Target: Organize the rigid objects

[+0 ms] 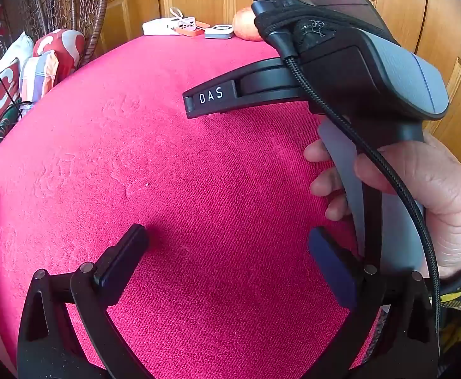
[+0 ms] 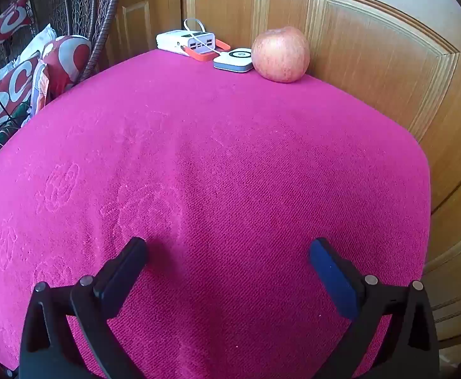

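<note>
Your left gripper and right gripper both hover with fingers apart, empty, over the near table. The apple, wireless charger and power bank sit at the far edge. Grip the round, smooth, likely weighty apple across its widest middle.

The bench surface is unobstructed from its near edge up to the apple. Left of the apple, touching or just beside it, lies a white pad, then a power bank. The wooden door stands directly behind the apple, blocking passage beyond.
</note>
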